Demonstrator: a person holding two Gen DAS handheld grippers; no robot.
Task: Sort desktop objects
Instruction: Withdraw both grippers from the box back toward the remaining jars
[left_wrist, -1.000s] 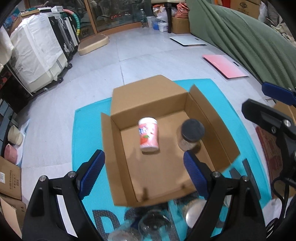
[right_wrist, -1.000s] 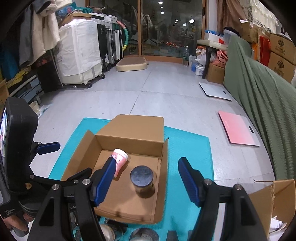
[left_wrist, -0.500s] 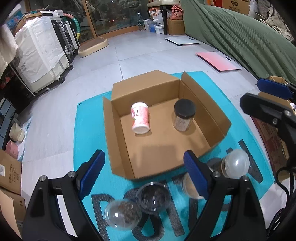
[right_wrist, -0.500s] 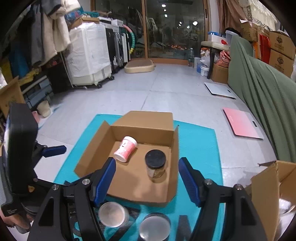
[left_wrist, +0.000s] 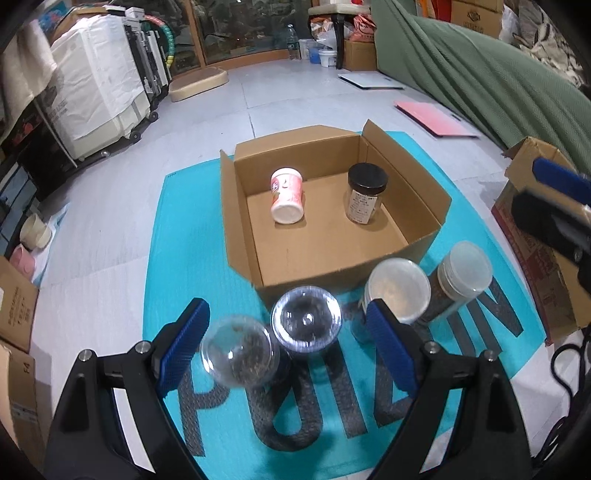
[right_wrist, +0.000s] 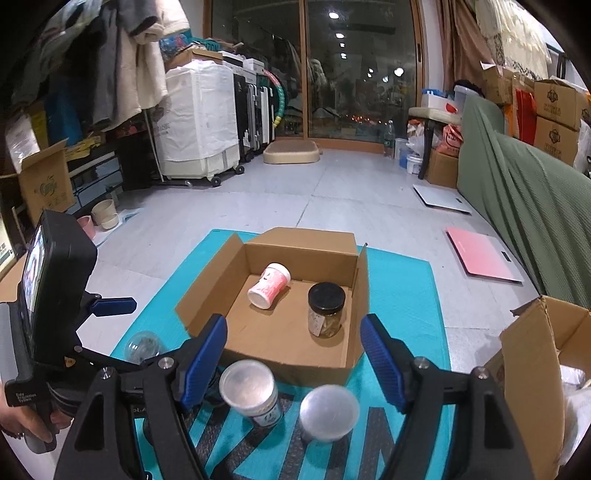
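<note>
An open cardboard box (left_wrist: 432, 221) (right_wrist: 354, 365) sits on a teal mat. Inside it a pink-and-white cup (left_wrist: 287, 195) (right_wrist: 269, 285) lies on its side and a black-lidded jar (left_wrist: 365, 192) (right_wrist: 326, 309) stands upright. Several lidded jars stand in a row before the box: two clear-lidded ones (left_wrist: 239, 355) (left_wrist: 306, 318) and two frosted-lidded ones (left_wrist: 397, 290) (left_wrist: 464, 271). My left gripper (left_wrist: 288, 347) is open above the two clear-lidded jars. My right gripper (right_wrist: 293, 354) has its jaws opening, with the frosted-lidded jars (right_wrist: 248, 387) (right_wrist: 328, 408) below them, untouched.
A second open carton (right_wrist: 532, 362) stands at the mat's right edge. A pink board (right_wrist: 484, 254) and a green-covered sofa (right_wrist: 524, 206) lie farther right. Covered appliances (right_wrist: 199, 118) line the left wall. A hand (right_wrist: 22, 421) grips the left tool's handle.
Both grippers have pulled back from over the box toward its near side, bringing the row of jars into view. The right jaws stand slightly wider.
</note>
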